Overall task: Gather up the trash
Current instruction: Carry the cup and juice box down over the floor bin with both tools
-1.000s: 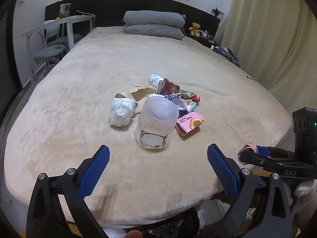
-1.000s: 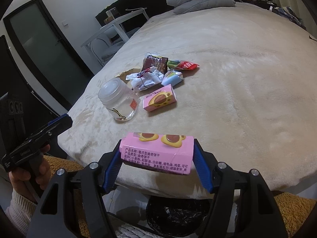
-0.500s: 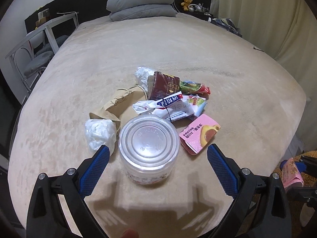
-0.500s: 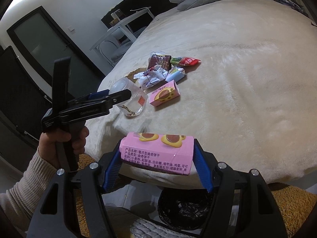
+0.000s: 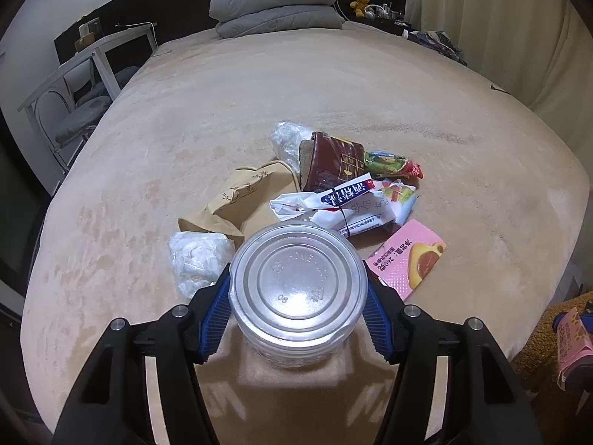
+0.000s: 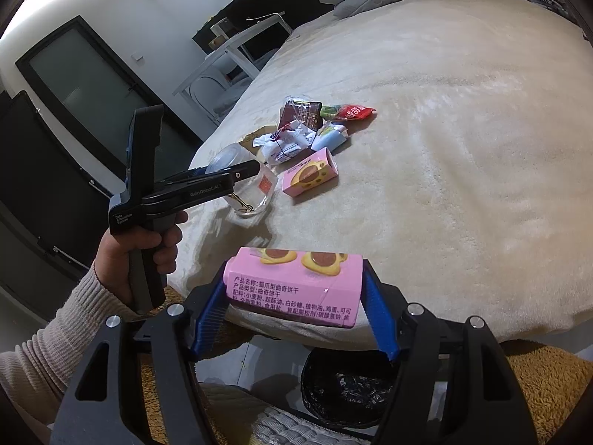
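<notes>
Left gripper [image 5: 298, 298], wide open a second earlier, had closed on the plastic jar [image 5: 298, 289] on the bed [image 5: 481, 193], readying its removal; right gripper [image 6: 294, 306] held pink box [image 6: 294, 285] above bin [image 6: 344, 389].

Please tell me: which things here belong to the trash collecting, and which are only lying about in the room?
For the job: plastic jar, held pink box, pink box on the bed, wrapper pile, white wad, black-lined bin.

Only lying about: grey pillows, teddy bear, chair.
</notes>
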Tool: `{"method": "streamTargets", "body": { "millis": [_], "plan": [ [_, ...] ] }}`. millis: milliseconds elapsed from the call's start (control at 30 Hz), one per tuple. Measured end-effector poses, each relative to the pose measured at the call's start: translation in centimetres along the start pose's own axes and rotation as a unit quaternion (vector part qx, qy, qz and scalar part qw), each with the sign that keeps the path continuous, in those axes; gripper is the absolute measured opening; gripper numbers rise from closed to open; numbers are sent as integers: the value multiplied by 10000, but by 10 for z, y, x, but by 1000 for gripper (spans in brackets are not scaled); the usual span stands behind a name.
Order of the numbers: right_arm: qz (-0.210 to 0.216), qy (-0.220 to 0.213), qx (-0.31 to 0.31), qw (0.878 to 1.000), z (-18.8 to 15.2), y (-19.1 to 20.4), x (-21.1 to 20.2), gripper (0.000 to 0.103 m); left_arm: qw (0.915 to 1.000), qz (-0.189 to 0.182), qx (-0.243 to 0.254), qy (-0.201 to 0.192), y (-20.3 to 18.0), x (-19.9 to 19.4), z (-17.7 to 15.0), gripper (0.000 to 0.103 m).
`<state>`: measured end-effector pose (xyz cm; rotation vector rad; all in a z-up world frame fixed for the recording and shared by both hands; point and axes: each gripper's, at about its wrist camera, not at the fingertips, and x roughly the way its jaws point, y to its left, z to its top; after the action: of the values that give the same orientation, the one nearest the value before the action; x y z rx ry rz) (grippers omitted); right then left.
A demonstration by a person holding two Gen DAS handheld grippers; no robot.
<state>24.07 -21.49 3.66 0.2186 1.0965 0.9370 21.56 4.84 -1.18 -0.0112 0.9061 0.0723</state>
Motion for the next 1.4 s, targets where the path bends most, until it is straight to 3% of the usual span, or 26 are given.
{"method": "streamTargets", "body": {
  "millis": [233, 367, 800, 933, 1400],
  "plan": [
    [-231, -61, -214, 9995, -1, 7, 7, 67, 9989, -283, -83, -372, -6, -40, -7, 62],
    [-581, -294, -467, 9968, -5, 17, 7, 67, 9972, -466, -211, -539, -10, -64, -24, 62],
    [-913, -865, -920, 9878, -32, 45, -18, 67, 9873, -1055, -408, -1116, -29, -153, -82, 62],
    [-887, -717, -828, 9900, -53, 46, -27, 67, 9841, -1253, -361, -1204, -42, -177, -105, 62],
    [-572, -670, -744, 9933, -94, 73, -69, 67, 9828, -1270, -217, -1322, -76, -229, -175, 62]
  ]
}}
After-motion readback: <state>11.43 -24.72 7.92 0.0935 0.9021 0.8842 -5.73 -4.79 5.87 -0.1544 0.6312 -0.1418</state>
